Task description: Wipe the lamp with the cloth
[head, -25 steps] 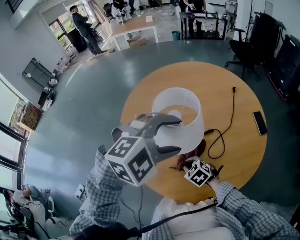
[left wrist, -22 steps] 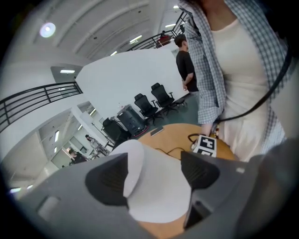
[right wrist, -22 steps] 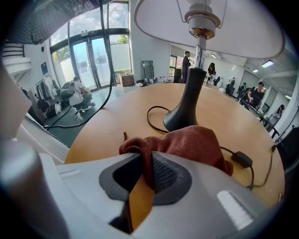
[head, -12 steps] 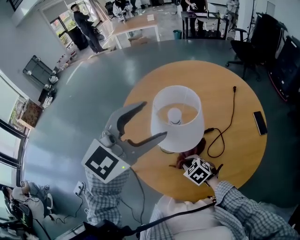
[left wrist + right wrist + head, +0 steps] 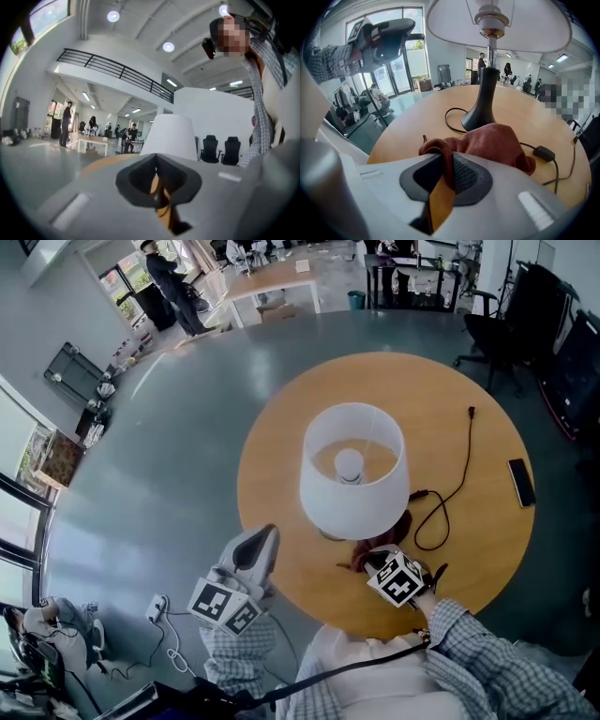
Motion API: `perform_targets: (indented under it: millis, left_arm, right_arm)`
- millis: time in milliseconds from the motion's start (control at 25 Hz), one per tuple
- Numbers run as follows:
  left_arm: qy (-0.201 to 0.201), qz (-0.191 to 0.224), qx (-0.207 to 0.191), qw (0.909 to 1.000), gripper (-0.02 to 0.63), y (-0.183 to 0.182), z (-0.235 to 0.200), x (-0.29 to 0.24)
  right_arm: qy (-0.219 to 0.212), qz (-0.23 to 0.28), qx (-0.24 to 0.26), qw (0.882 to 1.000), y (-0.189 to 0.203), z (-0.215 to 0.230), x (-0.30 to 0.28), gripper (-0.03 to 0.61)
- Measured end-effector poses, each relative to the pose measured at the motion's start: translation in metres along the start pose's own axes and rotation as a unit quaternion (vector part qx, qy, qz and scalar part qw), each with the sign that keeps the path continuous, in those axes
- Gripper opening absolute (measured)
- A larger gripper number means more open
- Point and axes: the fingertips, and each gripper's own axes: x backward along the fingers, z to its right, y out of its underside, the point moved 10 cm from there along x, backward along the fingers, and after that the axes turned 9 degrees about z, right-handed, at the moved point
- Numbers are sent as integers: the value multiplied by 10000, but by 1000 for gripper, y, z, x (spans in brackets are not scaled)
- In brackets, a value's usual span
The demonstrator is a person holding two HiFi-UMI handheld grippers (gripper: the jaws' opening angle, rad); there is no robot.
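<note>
A: How many lamps stand on the round table (image 5: 281, 442)?
B: One lamp (image 5: 353, 470), one table. One cloth (image 5: 492, 140) as well, at the lamp's six o'clock.
A: Anything smaller?
B: One phone (image 5: 520, 483) at the table's three o'clock, and one black cord (image 5: 467, 442) at about two o'clock.
A: And grippers?
B: Two: the left gripper (image 5: 265, 538) and the right gripper (image 5: 447, 171).
</note>
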Motion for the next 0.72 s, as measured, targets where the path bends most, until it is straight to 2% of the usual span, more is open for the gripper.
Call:
perform_targets:
  millis: [120,200,320,440,720]
  left_arm:
    - [114,161,1049,9943,5,40,18,2]
    - [246,-7,1337,9907,5,65,35,1]
    - [725,-435,1342,9873,5,96,53,-3]
    - [1110,-755,1258,9829,5,106,65,-8]
    - [1233,-886,1235,9806,5,108,62,-7]
  right_arm:
    - [14,78,-165,9998,3,3,0,54]
    - [36,150,-250,9996,6,6,-1,54]
    - [93,362,-457,9983,9,11,1,61]
    - [-17,530,-707,9961,9,16,6,121]
    - [-304,982,-1106,9885,10,15,29,274]
